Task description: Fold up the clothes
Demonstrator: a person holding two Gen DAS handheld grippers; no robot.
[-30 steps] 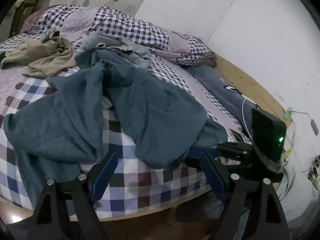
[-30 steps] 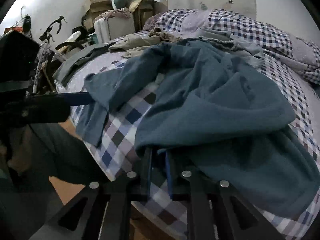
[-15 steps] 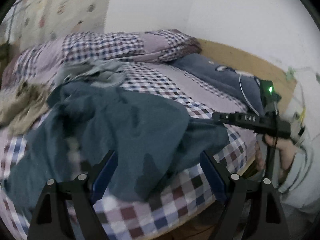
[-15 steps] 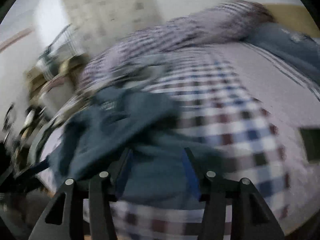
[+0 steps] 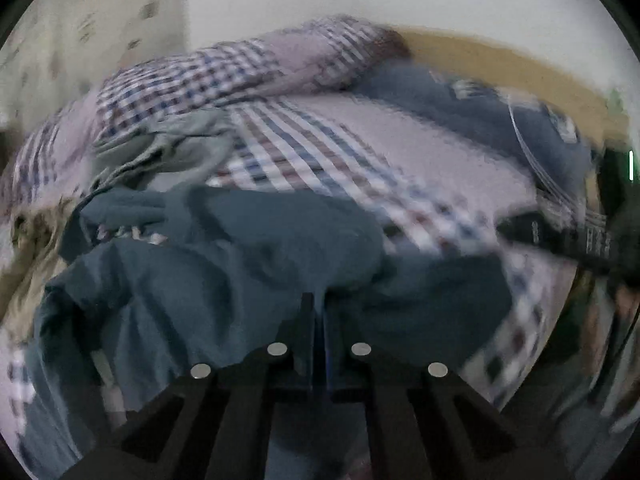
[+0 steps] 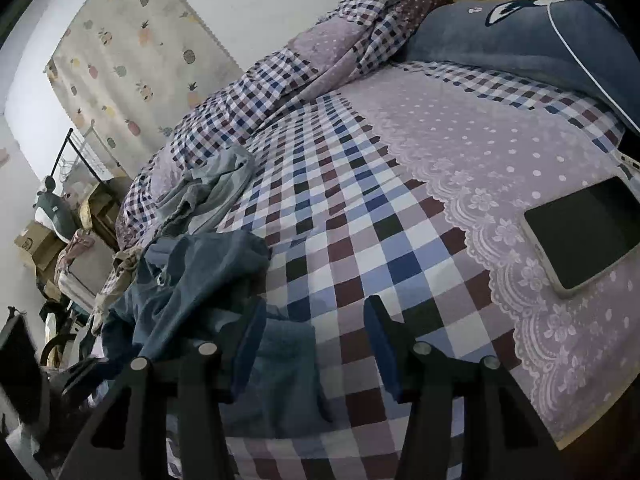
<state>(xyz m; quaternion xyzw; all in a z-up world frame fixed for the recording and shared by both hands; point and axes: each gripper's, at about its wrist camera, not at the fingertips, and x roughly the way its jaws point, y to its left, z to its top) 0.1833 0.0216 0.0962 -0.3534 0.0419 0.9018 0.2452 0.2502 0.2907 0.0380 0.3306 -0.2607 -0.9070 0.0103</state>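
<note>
A crumpled teal garment lies on the checked bed sheet near the front edge. My left gripper is shut on a bunched fold of it, and the cloth puckers around the fingertips. In the right wrist view the same teal garment sits to the left, with one flat corner reaching under my right gripper. That gripper is open and low over the sheet, holding nothing. Its black body shows blurred at the right of the left wrist view.
A grey garment lies further back by the checked quilt. A tan garment is at the left. A tablet rests on the lilac lace sheet at the right, near a blue pillow. Boxes and clutter stand beside the bed.
My left gripper, open before, has moved in and shut on the teal garment. My right gripper has let go of the garment, opened and swung right toward the bed's foot.
</note>
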